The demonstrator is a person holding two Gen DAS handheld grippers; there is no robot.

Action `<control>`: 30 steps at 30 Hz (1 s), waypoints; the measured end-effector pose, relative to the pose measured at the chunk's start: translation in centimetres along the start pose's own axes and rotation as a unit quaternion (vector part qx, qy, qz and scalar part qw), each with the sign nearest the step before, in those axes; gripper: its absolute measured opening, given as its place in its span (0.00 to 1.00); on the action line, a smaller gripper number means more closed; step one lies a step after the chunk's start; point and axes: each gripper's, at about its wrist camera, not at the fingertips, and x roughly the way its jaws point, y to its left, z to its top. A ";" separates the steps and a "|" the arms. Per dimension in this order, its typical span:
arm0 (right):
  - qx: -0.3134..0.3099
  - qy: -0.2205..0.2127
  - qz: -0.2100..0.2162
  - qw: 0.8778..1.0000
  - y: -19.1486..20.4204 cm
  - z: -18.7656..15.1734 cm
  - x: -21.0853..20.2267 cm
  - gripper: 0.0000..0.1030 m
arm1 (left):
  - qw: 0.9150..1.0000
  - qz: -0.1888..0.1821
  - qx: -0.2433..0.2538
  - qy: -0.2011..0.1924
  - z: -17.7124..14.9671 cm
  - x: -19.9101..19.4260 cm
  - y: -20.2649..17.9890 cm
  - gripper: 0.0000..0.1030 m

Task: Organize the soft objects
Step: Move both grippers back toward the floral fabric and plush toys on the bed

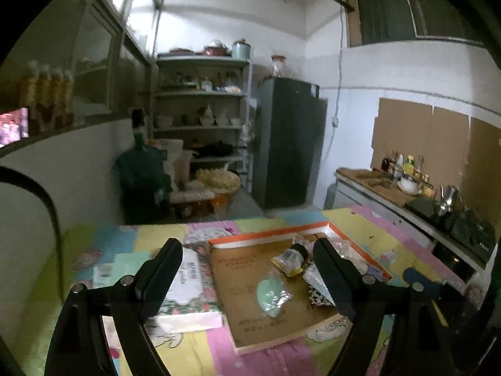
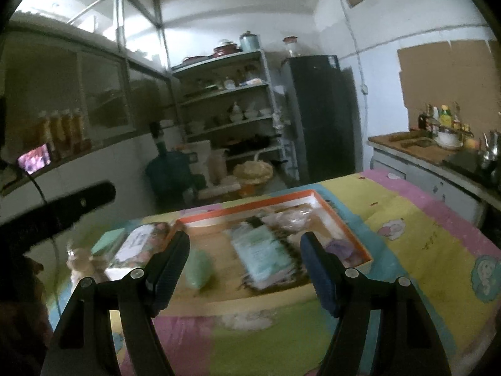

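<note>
While both my tongs hover over the table, left gripper (image 1: 247,269) is spread wide, holding nothing; right gripper (image 2: 245,263) likewise gapes empty. Right view is motion-blurred. Orange-rimmed box (image 1: 269,238) lies just ahead; inside it, green pouch (image 1: 271,294) sits mid-floor, and yellow packet (image 1: 289,261) is partly hidden by my right finger. Floral box (image 1: 191,285) sits left, touching it. Shelves (image 1: 200,109) far back, contents unreadable.

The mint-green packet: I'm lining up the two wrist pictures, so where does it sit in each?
Left wrist: mint-green packet lies low-centre, between the open fingers, on the tray's cardboard floor.
Right wrist: mint-green packet, blurred, sits left of centre beside the left finger.
Shared landmark: the orange-rimmed tray.
</note>
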 end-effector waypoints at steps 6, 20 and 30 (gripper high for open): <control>0.006 0.010 0.028 1.000 2.4 -1.1 -0.5 0.73 | 0.999 0.029 -0.012 -0.015 -0.4 -3.3 2.6 0.83; -0.028 0.059 0.105 0.992 10.5 -4.5 0.7 0.73 | 0.990 0.131 -0.047 -0.016 -3.6 -7.3 11.3 0.83; -0.073 0.105 0.146 0.981 15.9 -6.8 3.3 0.73 | 0.987 0.129 -0.095 -0.009 -6.2 -7.8 16.7 0.83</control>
